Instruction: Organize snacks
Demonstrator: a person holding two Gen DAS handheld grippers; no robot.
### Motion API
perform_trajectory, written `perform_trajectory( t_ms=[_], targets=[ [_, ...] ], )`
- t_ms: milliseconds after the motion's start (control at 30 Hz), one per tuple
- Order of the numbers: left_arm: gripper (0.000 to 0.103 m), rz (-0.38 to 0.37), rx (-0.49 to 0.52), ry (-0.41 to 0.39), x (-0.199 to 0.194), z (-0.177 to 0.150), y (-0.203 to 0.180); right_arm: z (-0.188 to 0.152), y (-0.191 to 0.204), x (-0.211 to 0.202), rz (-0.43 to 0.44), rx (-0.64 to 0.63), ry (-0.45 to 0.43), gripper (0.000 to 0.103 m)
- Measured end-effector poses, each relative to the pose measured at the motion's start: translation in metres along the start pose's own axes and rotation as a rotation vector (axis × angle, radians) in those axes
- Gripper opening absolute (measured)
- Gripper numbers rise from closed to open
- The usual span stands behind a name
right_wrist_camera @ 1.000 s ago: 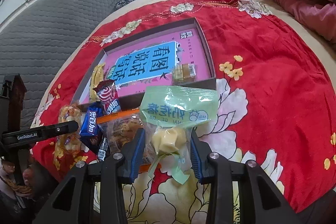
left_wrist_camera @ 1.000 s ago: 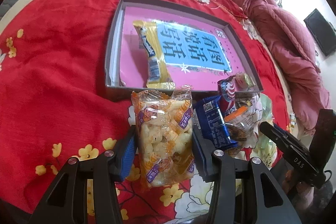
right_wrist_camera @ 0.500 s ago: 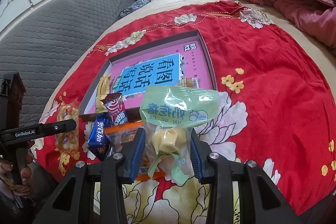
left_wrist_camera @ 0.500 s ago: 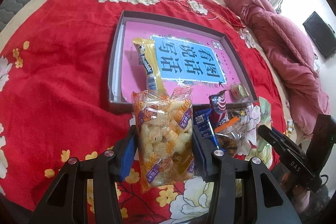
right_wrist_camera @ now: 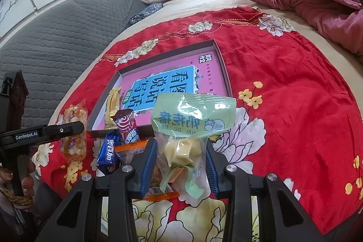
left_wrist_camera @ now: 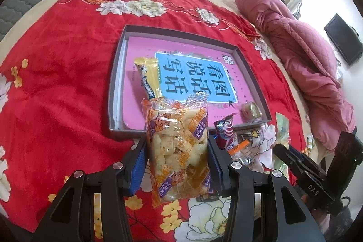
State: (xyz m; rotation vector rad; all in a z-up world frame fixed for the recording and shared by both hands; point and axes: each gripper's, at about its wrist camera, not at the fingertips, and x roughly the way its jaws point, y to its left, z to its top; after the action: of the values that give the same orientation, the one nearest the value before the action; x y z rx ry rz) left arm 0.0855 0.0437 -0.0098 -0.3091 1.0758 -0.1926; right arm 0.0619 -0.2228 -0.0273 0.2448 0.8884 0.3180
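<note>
While each claw pinches a bag above the bed, left claw (left_wrist_camera: 177,165) on puffs (left_wrist_camera: 177,149), right claw (right_wrist_camera: 181,162) on a green pack (right_wrist_camera: 192,126), both near the box (left_wrist_camera: 249,69), they look light, crinkly, crushable, best held mid-body.

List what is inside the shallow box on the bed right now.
Inside the shallow box lies a pink and blue book covering its floor, with a long yellow snack packet and a small gold-wrapped sweet on top. Anything beneath the book is hidden.
</note>
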Motion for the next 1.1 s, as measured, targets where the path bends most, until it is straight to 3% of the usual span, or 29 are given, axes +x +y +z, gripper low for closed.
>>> perform_trajectory(
  t_ms=[1100],
  targets=[
    [0.051,-0.036,0.005,-0.056,0.007,0.043,-0.018,0.018,0.001,-0.008,-0.034,-0.007,-0.053,0.04]
  ],
)
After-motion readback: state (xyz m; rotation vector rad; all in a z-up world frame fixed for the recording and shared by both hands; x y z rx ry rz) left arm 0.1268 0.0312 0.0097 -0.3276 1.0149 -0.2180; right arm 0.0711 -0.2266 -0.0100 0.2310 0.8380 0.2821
